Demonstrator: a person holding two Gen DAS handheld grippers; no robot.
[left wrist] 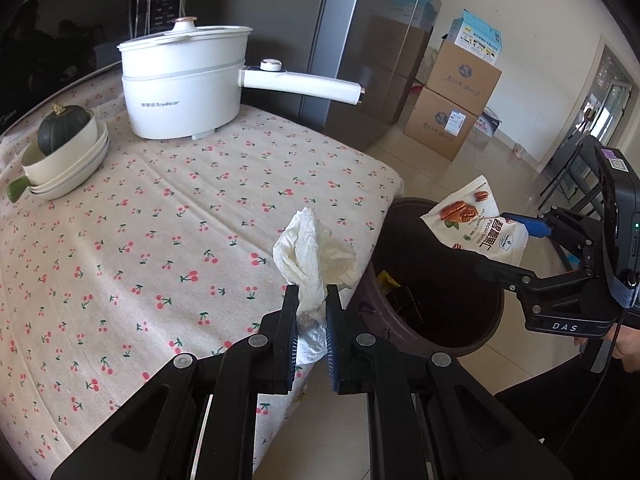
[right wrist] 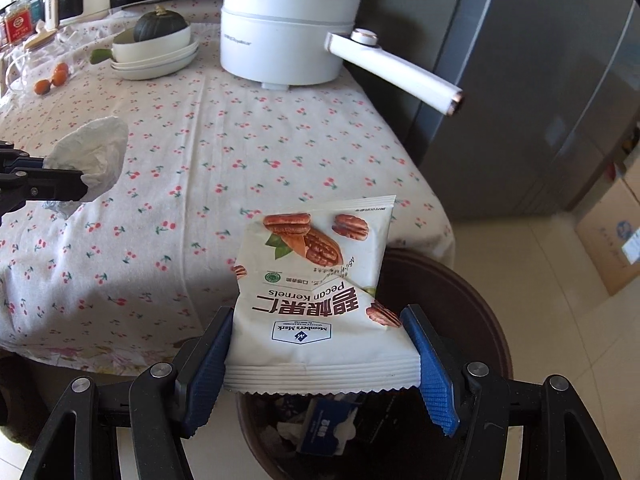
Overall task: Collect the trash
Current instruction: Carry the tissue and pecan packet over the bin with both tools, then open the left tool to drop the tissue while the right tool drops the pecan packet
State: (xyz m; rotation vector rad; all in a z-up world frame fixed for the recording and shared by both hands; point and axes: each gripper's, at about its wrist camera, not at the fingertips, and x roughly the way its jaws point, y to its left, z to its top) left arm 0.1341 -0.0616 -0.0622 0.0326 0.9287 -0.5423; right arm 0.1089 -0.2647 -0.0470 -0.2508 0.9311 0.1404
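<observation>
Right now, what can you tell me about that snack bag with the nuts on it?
The pecan bag is a white, glossy plastic-looking packet, printed with brown pecan halves, a green leaf, dark Chinese characters, "pecan kernels" and a blue Member's Mark badge. Its sealed edge is ribbed with a zigzag cut. It looks crumpled and fairly flat. The right gripper pinches it between blue pads, print upside down in the right wrist view. It hangs in the air over the dark round trash bin, beside the table edge.
</observation>
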